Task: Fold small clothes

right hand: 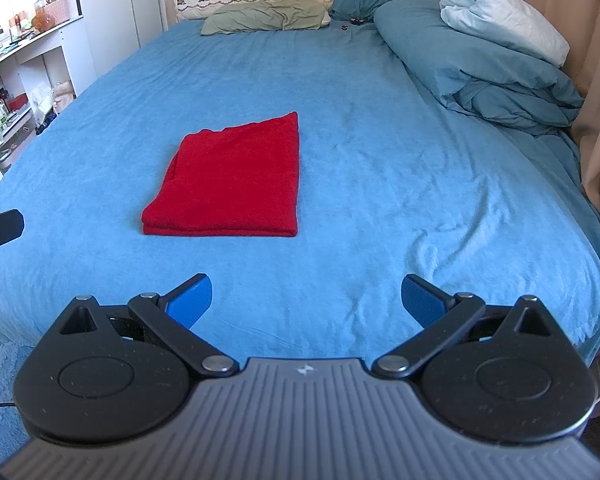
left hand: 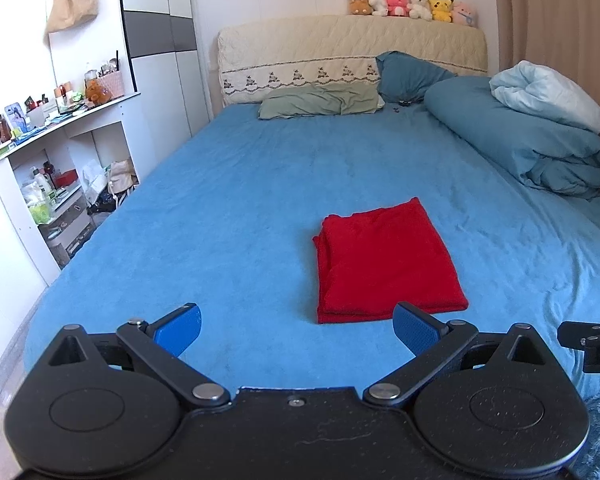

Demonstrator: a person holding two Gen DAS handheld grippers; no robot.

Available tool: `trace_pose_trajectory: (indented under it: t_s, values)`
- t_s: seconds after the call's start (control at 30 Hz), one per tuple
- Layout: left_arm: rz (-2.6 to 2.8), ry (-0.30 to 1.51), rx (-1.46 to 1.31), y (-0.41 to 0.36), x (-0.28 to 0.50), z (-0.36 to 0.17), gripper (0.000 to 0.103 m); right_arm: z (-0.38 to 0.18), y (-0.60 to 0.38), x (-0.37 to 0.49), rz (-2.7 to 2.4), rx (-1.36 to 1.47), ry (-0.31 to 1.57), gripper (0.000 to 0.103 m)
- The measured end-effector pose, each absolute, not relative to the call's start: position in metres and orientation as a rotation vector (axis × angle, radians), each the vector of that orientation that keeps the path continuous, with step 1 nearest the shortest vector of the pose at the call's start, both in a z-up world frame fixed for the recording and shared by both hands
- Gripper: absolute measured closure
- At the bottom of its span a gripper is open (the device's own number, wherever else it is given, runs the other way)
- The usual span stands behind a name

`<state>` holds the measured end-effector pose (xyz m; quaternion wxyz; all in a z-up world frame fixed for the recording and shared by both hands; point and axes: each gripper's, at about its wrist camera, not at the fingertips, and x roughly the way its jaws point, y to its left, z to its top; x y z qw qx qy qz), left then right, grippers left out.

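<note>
Blue bedsheet (left hand: pixel 240 200) fills most of what I see from both wrists, stretched over a wide bed with a cream quilted headboard (left hand: pixel 352 52) at the far end. On it lies the red cloth (left hand: pixel 384 260), folded into a neat layered rectangle, flat on the sheet toward the near half of the bed. From my left wrist it sits ahead and a little to the right; from my right wrist the same red cloth (right hand: pixel 232 180) sits ahead and to the left, so it lies between my two tools.

My left gripper (left hand: pixel 298 328) hovers above the near edge of the sheet with its jaws spread wide and nothing between the blue pads (left hand: pixel 180 328). My right gripper (right hand: pixel 306 300) is likewise splayed wide and empty, well apart from the cloth.

Farther back I see a green pillow (left hand: pixel 320 100) against the headboard, a bunched teal duvet (left hand: pixel 512 136) on the right side, a row of plush toys (left hand: pixel 412 6) on top of the headboard, and cluttered white shelves (left hand: pixel 52 160) on the left
</note>
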<state>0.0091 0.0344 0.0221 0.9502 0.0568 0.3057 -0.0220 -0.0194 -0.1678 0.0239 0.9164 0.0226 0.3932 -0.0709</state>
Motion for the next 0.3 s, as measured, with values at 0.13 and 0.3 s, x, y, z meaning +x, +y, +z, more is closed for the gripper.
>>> trace_pose_trajectory:
  t_s: [0.13, 0.3]
  values:
    - [-0.041, 0.62, 0.11, 0.0372, 0.0095, 0.022, 0.0, 0.0236, -0.1629, -0.0168, -0.143, 0.051, 0.809, 0.0]
    - [-0.047, 0.625, 0.1, 0.0395, 0.0114, 0.0207, 0.0, 0.0235, -0.1597, -0.014, -0.141, 0.056, 0.809, 0.0]
